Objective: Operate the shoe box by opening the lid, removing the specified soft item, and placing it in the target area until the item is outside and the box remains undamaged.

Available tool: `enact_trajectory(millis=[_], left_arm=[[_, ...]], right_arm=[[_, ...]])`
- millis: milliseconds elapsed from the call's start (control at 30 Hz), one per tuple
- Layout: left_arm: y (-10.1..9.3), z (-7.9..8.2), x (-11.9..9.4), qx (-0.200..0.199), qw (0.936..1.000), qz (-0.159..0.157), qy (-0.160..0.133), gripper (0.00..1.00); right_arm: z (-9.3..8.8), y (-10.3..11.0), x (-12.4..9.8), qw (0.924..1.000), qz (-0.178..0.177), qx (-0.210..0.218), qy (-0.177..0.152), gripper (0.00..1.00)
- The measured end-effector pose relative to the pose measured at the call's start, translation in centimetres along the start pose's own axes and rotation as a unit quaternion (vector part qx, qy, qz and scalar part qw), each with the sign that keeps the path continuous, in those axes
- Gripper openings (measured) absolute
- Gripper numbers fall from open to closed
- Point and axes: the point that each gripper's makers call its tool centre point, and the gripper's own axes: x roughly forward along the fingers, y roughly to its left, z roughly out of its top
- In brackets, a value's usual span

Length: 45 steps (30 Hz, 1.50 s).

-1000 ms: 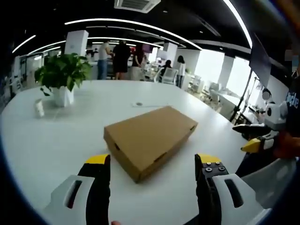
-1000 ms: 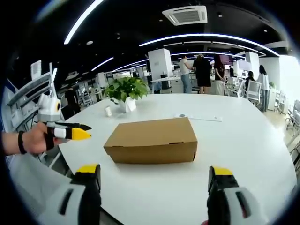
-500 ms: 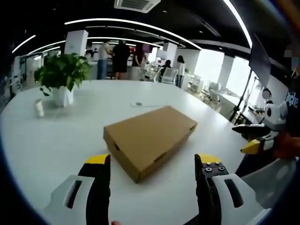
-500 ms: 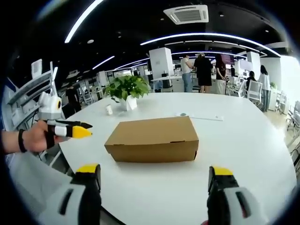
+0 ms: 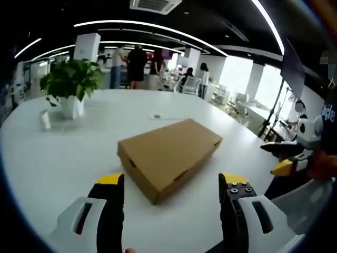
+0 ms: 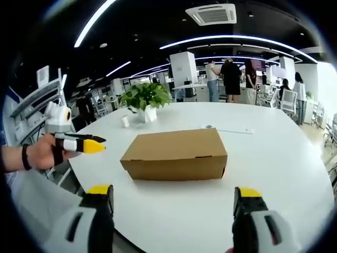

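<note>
We see the plain brown cardboard shoe box lying closed on the wide white round table, its lid flat and its sides unmarked, so the first step, lifting the lid, is not yet done and the soft item is presumably hidden inside. Our left gripper has its yellow-tipped jaws spread wide, one to either side of the box's near corner and short of touching it; our right gripper is likewise spread wide before the box's long side, near but apart from it. Compared with a second ago, little has changed: in the right gripper view the box sits slightly larger and a touch further right, which we read as our right hand drifting closer, not the box moving; in the left gripper view the picture is almost the same. In that view the right gripper shows at the right edge with its jaws partly apart. We judge the approach is only beginning, and the lid's front edge is what we must reach next. Behind the box stand a leafy green plant in a white pot and a small white cup, well clear of our work.
</note>
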Motion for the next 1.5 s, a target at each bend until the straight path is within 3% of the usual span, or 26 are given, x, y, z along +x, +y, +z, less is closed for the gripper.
enact_trajectory(millis=[367,633,833,1067,1500], left_arm=[[-0.2,-0.4,0.3,0.004,1.0000,-0.003,0.008,0.75],[-0.1,-1.0,0.6,0.002,0.9998,-0.003,0.020,0.75],[0.1,-1.2,0.8,0.001,0.9997,-0.002,0.026,0.75],[0.0,-1.8,1.1,-0.002,0.9993,-0.003,0.038,0.75],[0.5,-2.2,1.7,-0.025,0.9986,0.005,0.047,0.75]], right_arm=[[0.4,-0.3,-0.2,0.9999,-0.003,0.007,-0.008,0.95],[0.0,-0.1,0.1,0.9998,-0.005,-0.018,0.010,0.94],[-0.1,-0.3,0.3,0.9999,0.000,-0.007,0.010,0.94],[-0.1,-1.4,0.6,0.9999,0.004,0.009,0.012,0.93],[0.1,-4.1,2.2,0.9997,0.008,-0.002,0.022,0.93]])
